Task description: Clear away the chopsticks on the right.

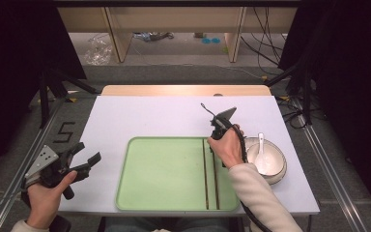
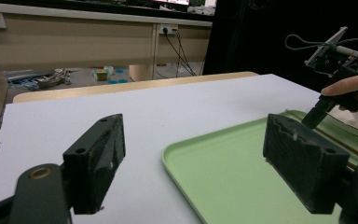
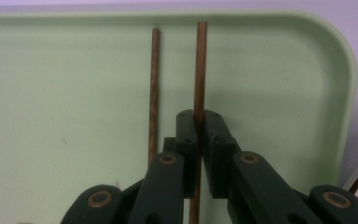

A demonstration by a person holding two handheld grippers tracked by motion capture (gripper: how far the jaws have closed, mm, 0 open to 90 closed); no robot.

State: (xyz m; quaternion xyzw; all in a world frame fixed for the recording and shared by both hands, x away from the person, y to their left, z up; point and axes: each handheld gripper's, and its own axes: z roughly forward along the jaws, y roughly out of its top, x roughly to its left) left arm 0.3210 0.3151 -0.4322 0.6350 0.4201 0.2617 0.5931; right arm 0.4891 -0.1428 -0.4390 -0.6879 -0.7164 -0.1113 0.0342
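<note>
Your right gripper [image 3: 198,116] is clamped on one chopstick [image 3: 200,65], which runs straight up between its jaws; the second chopstick [image 3: 154,79] lies just beside it, parallel, both in the right part of the green tray [image 1: 164,169]. Your left gripper [image 1: 84,157] hangs with jaws wide apart, holding nothing, left of the tray.
</note>
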